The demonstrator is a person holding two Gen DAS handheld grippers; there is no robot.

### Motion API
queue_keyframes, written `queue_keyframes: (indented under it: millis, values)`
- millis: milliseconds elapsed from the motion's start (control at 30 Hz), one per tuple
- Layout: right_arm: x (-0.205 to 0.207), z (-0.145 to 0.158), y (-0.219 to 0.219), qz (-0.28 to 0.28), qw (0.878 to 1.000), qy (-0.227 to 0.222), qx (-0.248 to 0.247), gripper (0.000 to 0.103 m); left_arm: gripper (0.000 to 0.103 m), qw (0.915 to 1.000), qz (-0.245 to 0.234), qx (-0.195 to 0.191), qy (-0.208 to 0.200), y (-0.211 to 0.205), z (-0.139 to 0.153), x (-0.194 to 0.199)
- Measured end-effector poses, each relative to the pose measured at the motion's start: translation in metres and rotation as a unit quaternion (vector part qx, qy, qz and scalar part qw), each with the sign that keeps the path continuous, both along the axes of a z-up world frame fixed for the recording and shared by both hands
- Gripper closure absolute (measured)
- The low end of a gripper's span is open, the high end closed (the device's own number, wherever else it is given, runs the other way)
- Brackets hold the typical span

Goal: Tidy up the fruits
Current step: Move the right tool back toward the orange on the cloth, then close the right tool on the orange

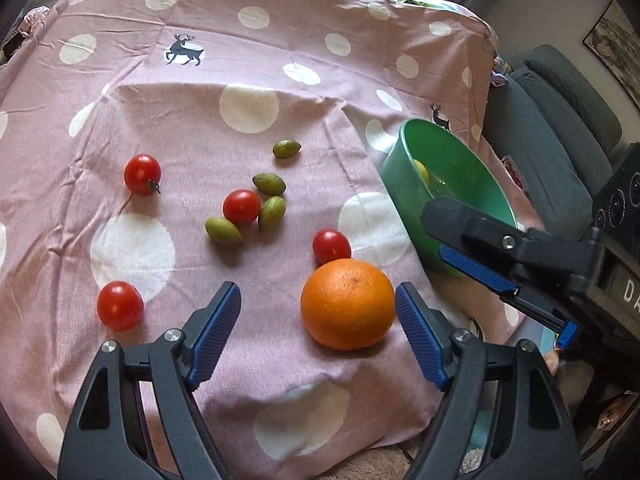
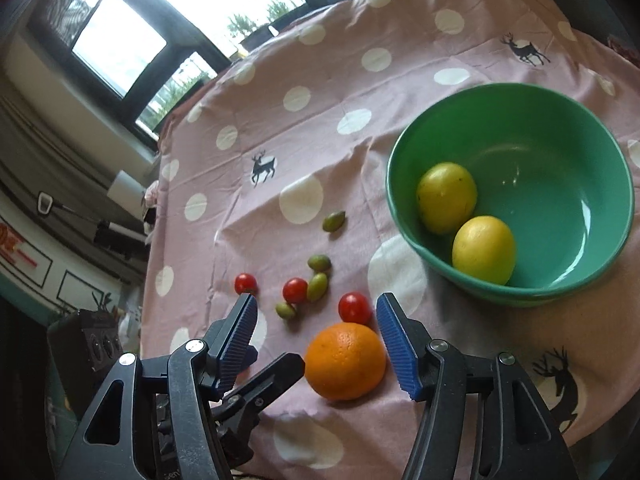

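An orange lies on the pink dotted cloth near the front edge; it also shows in the right wrist view. My left gripper is open, and the orange sits by its right finger. My right gripper is open just above the orange; it shows in the left wrist view over the green bowl. The bowl holds two lemons. Several cherry tomatoes and green olive-like fruits lie scattered mid-cloth.
The cloth's front edge drops off just below the orange. A grey sofa stands to the right of the table. Windows and a radiator lie beyond the far side.
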State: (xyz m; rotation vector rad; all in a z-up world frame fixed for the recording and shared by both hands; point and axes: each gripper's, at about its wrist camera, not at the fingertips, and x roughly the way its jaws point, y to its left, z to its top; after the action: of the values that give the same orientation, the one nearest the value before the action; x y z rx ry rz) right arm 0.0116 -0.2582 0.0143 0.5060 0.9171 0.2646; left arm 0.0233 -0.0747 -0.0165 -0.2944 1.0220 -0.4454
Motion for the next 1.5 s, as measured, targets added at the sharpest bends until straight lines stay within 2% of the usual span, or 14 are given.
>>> queue_keyframes:
  millis: [167,400,1000,1500]
  values:
    - [0.005,-0.018,0.013,0.013,0.999,0.034,-0.02,0.04,0.024,0.9994,-0.026,-0.002,0.021,-0.007,-0.012,-0.004]
    - [0.01,-0.035,0.017,0.023,0.997,0.069,-0.025,0.04,0.024,0.9986,-0.035,-0.011,0.039,-0.011,-0.02,0.0]
    - [0.015,-0.046,0.016,0.03,0.995,0.086,-0.039,0.04,0.025,0.9974,-0.049,-0.013,0.052,-0.02,-0.029,0.004]
    - [0.018,-0.054,0.017,0.038,0.994,0.096,-0.043,0.04,0.031,0.9965,-0.06,-0.018,0.057,-0.025,-0.032,0.003]
